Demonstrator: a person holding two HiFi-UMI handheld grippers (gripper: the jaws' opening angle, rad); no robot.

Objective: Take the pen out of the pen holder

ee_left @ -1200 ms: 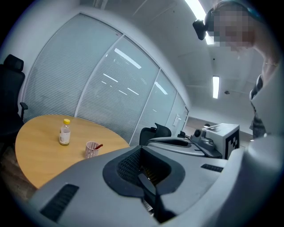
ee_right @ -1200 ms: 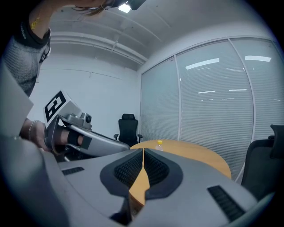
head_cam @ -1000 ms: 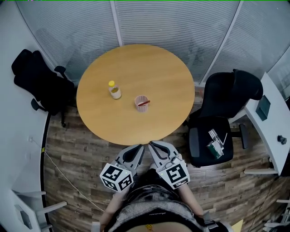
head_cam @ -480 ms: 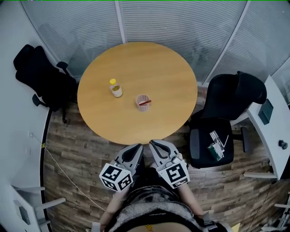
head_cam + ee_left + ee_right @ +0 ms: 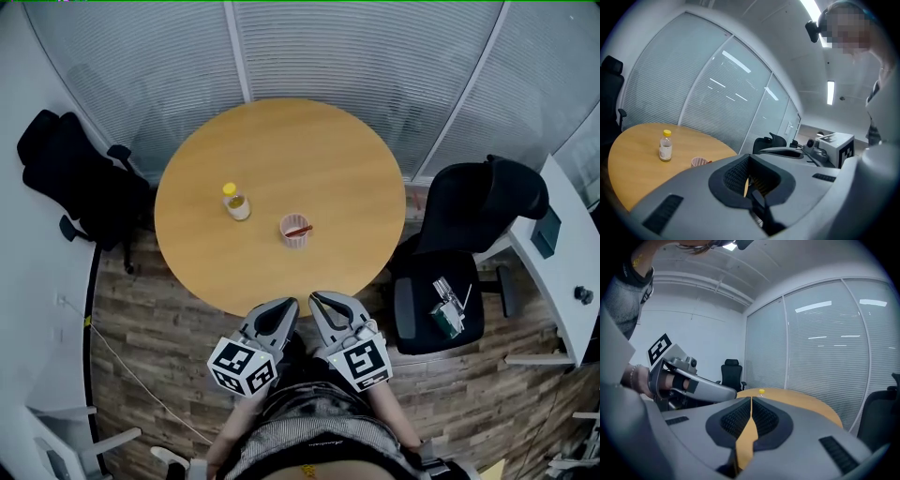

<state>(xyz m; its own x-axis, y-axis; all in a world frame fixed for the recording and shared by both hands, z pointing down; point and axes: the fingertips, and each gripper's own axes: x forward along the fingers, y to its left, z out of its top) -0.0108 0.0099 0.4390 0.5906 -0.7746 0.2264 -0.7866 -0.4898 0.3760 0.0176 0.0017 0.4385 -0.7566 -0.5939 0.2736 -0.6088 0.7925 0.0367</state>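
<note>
Pink pen holder (image 5: pixel 295 231) stands upright near the middle of the round wooden table (image 5: pixel 281 141); red pen (image 5: pixel 299 228) sits in it, leaning, top end over the rim toward the right; small bottle (image 5: pixel 235 202) with a yellow cap stands to its left, apart from it, contents unclear. Left gripper (image 5: pixel 284 307) and right gripper (image 5: pixel 320 302) are held side by side off the near table edge, well short of the pen holder; left gripper's jaws are closed together with nothing between them; right gripper's jaws are pressed tip to tip, also empty. Wood plank floor (image 5: pixel 169 328) under the table; glass wall (image 5: pixel 356 47) with blinds behind; black chair (image 5: pixel 70 178) at left; second black chair (image 5: pixel 469 244) at right with a green item (image 5: pixel 443 314) on its seat; white desk (image 5: pixel 562 272) at far right.
</note>
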